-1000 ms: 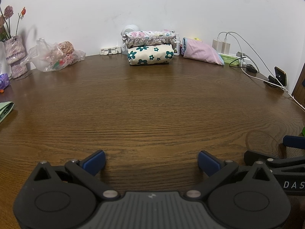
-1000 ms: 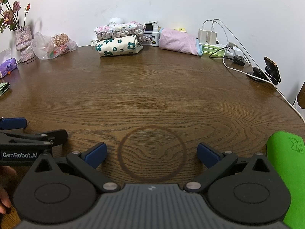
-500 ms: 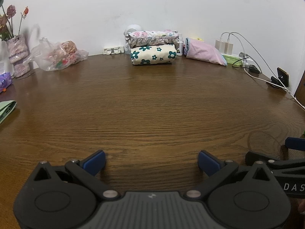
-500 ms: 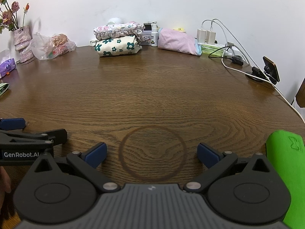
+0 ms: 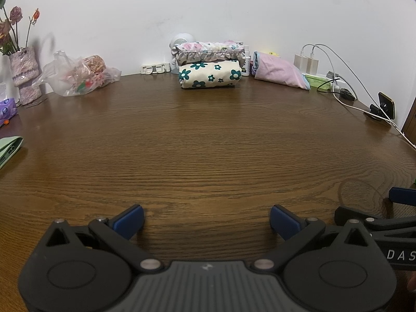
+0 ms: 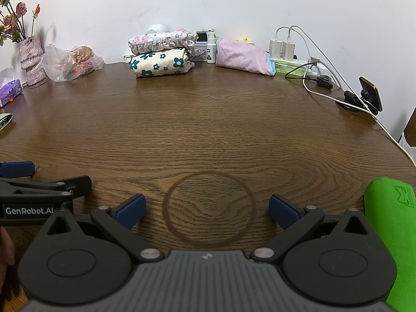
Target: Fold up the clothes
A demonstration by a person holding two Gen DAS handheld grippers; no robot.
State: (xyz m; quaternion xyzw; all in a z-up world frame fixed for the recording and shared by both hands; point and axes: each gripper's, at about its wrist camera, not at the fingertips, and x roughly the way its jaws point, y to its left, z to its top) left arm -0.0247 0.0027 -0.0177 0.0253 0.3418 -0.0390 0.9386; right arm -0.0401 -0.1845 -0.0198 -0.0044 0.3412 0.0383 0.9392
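I see a green cloth (image 6: 392, 236) cut off by the right-wrist view's right edge, so its shape is unclear. A pale green item (image 5: 9, 149) is cropped at the left edge of the left-wrist view. Small bottles (image 6: 211, 49) behind the folded floral clothes (image 6: 161, 63) are too small to read.

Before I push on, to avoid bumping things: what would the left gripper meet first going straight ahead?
Bare table, then likely the folded floral stack by the wall; the left gripper is open.
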